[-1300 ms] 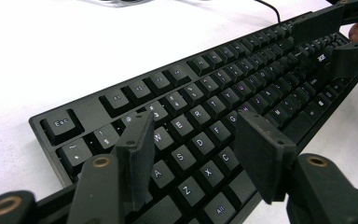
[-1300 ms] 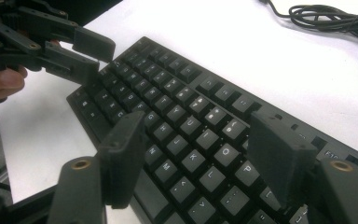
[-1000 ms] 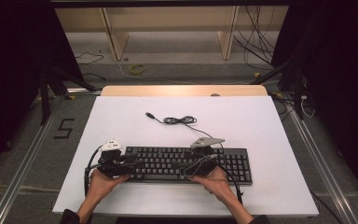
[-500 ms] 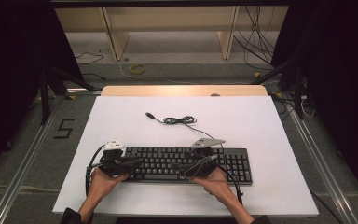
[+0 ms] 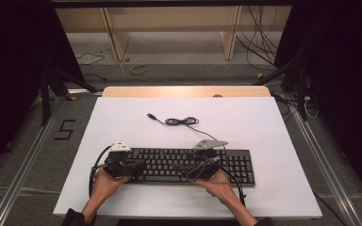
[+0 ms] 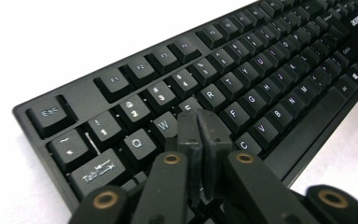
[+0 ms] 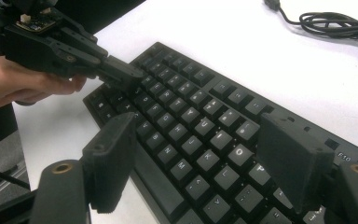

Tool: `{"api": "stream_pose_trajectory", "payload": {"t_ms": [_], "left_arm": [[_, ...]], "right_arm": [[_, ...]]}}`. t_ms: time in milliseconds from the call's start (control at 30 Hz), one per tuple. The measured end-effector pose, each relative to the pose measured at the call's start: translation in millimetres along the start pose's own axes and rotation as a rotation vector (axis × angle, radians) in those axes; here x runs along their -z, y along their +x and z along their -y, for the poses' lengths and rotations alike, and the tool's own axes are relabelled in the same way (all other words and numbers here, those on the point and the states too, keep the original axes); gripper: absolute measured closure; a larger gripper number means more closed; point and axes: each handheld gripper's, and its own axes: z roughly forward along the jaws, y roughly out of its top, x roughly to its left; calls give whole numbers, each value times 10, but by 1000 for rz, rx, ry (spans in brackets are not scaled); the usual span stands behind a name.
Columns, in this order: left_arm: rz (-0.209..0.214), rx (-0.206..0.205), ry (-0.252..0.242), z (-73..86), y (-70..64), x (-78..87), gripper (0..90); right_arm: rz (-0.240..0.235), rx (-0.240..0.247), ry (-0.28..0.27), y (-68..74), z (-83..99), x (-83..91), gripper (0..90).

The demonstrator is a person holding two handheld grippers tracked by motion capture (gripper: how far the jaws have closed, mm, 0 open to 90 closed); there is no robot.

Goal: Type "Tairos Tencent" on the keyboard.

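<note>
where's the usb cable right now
In the high view the coiled cable lies on the white table, just beyond the keyboard near the middle; in the right gripper view it is at top right.

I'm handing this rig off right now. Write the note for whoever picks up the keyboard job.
Left tongs: jaws shut together, tips down on the keys near W and E at the keyboard's left end.
Right tongs: jaws wide open, hovering over the keys around O and P, holding nothing.
Keyboard: flat on the white table, near the person's edge, square to it.
Its cable: loosely coiled behind the keyboard, plug end lying free on the table.
Done: both tongs are in place over the keys.
Left: likely pressing keys with the shut left tongs; close the right tongs before it does the same. Cable not plugged in.
</note>
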Motion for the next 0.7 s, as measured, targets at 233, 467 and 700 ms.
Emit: {"api": "stream_pose_trajectory", "payload": {"t_ms": [233, 467, 700], "left_arm": [[5, -5, 13, -15, -20, -35, 891], [15, 6, 31, -5, -8, -60, 893], [23, 16, 31, -2, 3, -58, 894]], "right_arm": [[1, 2, -1, 2, 1, -2, 292], [2, 2, 1, 1, -2, 2, 293], [4, 0, 0, 5, -7, 12, 293]]}}
